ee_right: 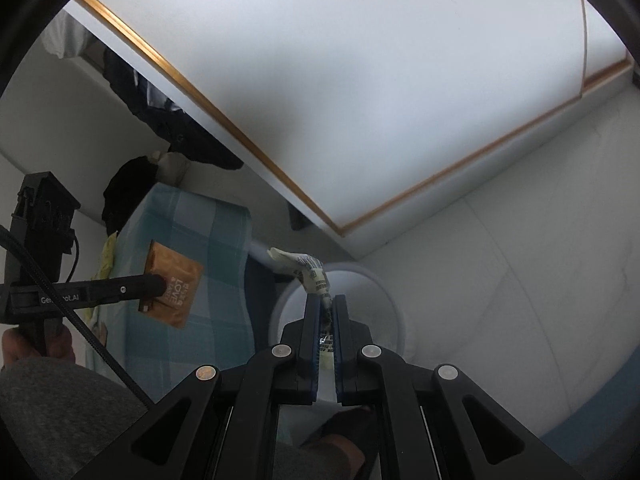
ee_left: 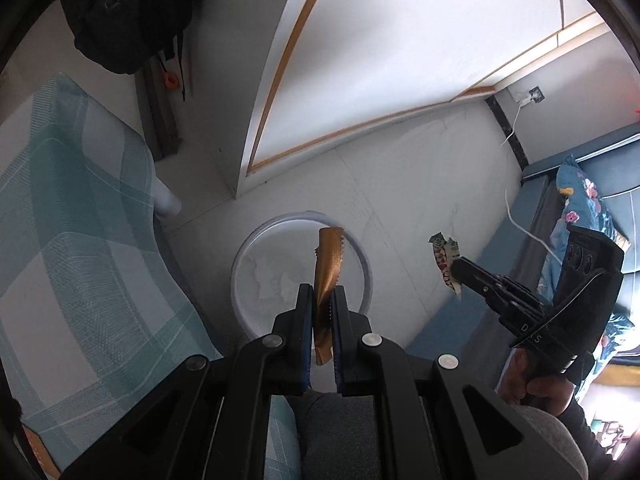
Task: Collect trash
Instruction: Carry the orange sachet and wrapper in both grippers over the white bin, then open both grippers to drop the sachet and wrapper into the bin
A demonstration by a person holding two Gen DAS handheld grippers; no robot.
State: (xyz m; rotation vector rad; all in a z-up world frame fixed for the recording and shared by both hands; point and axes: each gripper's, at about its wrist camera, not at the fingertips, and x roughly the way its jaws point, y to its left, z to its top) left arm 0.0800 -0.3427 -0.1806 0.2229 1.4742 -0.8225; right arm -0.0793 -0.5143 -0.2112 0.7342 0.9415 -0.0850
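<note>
My left gripper is shut on an orange-brown foil wrapper, held edge-on above a round white bin on the floor. The same wrapper shows flat in the right wrist view, with the left gripper clamped on it. My right gripper is shut on a crumpled white printed wrapper, held just above the bin's rim. In the left wrist view the right gripper holds that wrapper to the right of the bin.
A table with a teal checked cloth stands left of the bin. A white cabinet with wooden trim rises behind. A blue sofa with floral cushion is at right. A white cable trails on the floor. Dark bags hang at upper left.
</note>
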